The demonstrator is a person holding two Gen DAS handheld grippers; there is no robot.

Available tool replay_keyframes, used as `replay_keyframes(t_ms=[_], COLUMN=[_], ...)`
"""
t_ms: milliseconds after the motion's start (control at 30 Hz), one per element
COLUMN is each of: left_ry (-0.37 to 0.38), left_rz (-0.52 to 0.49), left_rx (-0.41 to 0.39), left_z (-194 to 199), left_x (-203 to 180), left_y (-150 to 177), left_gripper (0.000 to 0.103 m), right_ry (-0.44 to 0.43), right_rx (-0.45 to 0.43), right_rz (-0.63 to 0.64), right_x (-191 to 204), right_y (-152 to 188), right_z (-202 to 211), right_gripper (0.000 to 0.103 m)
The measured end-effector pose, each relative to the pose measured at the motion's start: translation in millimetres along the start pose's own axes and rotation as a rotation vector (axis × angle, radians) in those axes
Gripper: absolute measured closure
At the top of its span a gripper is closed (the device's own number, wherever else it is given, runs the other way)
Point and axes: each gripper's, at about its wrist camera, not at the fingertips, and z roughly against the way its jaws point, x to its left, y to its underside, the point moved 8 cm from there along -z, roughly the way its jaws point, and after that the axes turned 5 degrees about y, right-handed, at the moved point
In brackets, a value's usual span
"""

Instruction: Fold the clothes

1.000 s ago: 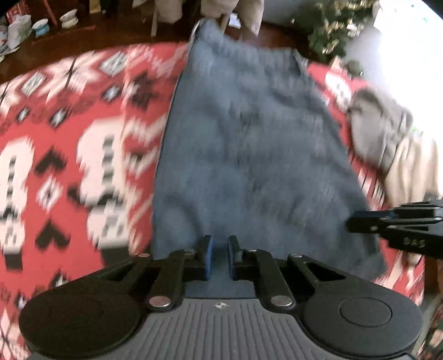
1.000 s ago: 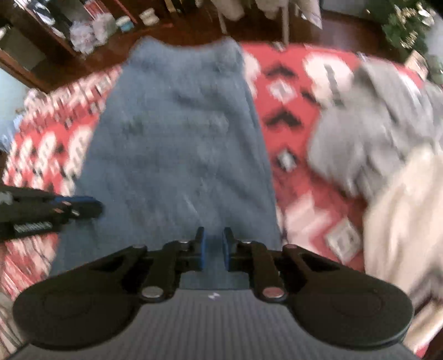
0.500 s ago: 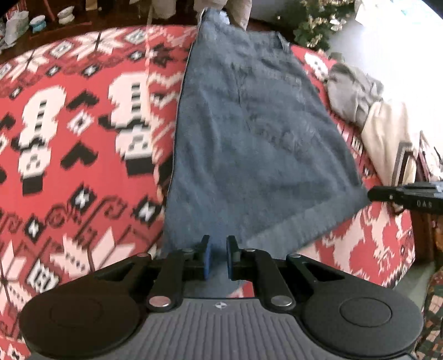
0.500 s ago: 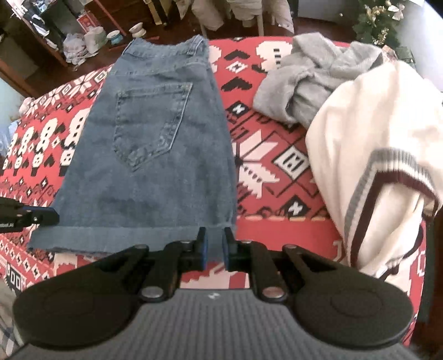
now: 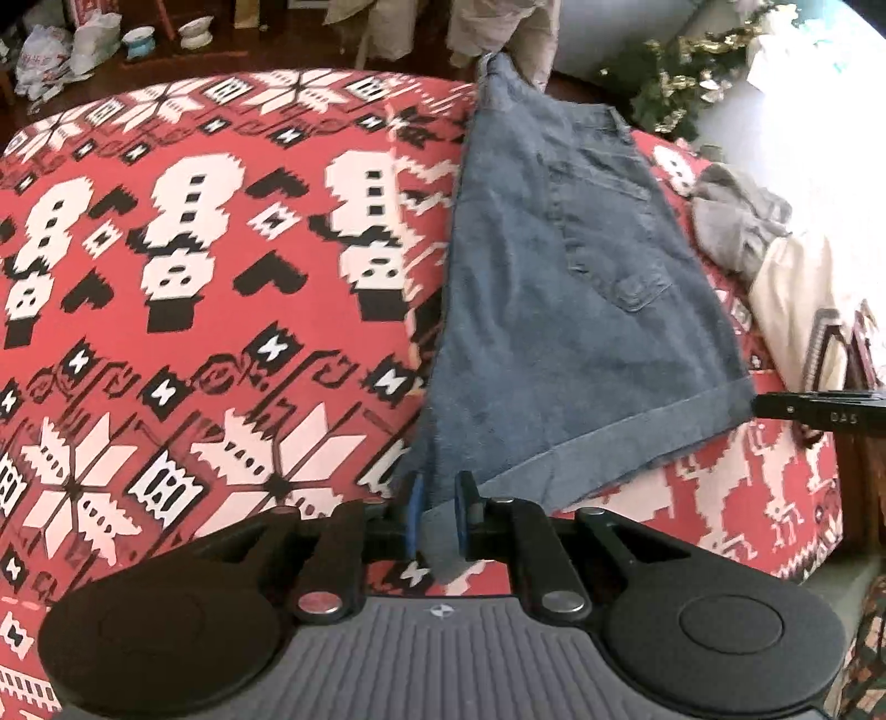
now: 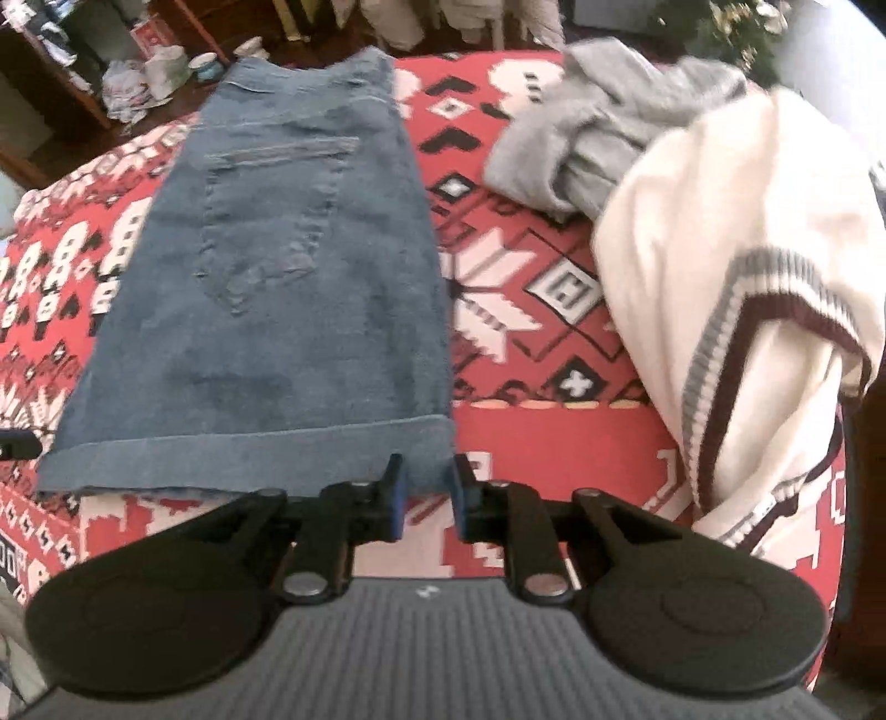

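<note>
The left wrist view looks down over the left gripper [image 5: 437, 512], whose blue-padded jaws are clamped on the near left corner of the denim shorts [image 5: 559, 310]. A flap of denim hangs down between the pads and below them. From there the shorts stretch away across the red patterned cover [image 5: 194, 266], folded flat with the cuffed hem nearest and the waistband at the far edge. This view alone shows the wide stretch of cover to the left of the shorts, and cups and plastic bags on the dark floor [image 5: 166, 47] beyond it. At the right edge the tip of the right gripper [image 5: 775, 407] shows side on, just at the hem's other corner. A grey garment [image 5: 736, 221] and a cream one [image 5: 803, 299] lie small and squeezed at the right.

The right wrist view shows the shorts [image 6: 288, 277] from the other corner, with a back pocket plainly facing up. The right gripper [image 6: 426, 487] sits at the near right hem corner; its jaws have just been opening, and the hem corner lies between the pads, which stand slightly apart, no longer pinching it. Only here do the cream sweater [image 6: 736, 232] with its grey and maroon striped trim and the crumpled grey garment [image 6: 587, 122] appear large, lying on the cover [image 6: 542, 310] to the right of the shorts and apart from them. The left gripper's tip [image 6: 16, 443] barely pokes in at the left edge, beside the hem's far corner
</note>
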Motion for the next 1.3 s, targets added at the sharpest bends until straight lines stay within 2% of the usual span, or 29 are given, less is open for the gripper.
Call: replay_keyframes(t_ms=[67, 167, 400, 600, 800, 867, 933, 1100, 1200, 1300], left_ry=[-0.017, -0.025, 0.003, 0.132, 0.250, 0.269, 0.272, 0.258, 0.301, 0.333], left_rz=[-0.031, 0.003, 0.212, 0.434, 0.583, 0.607, 0.622, 0.685, 0.764, 0.789], left_rx=[0.010, 0.035, 0.025, -0.016, 0.019, 0.018, -0.012, -0.095, -0.099, -0.093], left_z=[-3, -11, -7, -7, -29, -33, -31, -13, -10, -8], left_x=[-4, 3, 33, 57, 67, 66, 67, 74, 78, 74], left_y=[3, 12, 27, 20, 21, 21, 20, 24, 27, 24], left_gripper=[0.092, 0.092, 0.092, 0.092, 0.092, 0.093, 0.100, 0.100, 0.100, 0.100], right_ry=[-0.008, -0.023, -0.032, -0.046, -0.042, -0.039, -0.033, -0.020, -0.016, -0.074], right_rx=[-0.008, -0.010, -0.033, -0.011, -0.007, -0.006, -0.004, 0.015, 0.029, 0.005], right_rz=[0.007, 0.003, 0.033, 0.007, 0.028, 0.030, 0.033, 0.046, 0.038, 0.084], right_x=[10, 22, 54, 66, 70, 70, 71, 74, 75, 96], right_y=[-1, -2, -5, -2, -1, -2, -3, -2, 2, 2], right_z=[5, 9, 21, 16, 17, 18, 17, 10, 4, 9], right_gripper=[0.085, 0.085, 0.085, 0.085, 0.085, 0.085, 0.085, 0.085, 0.084, 0.084])
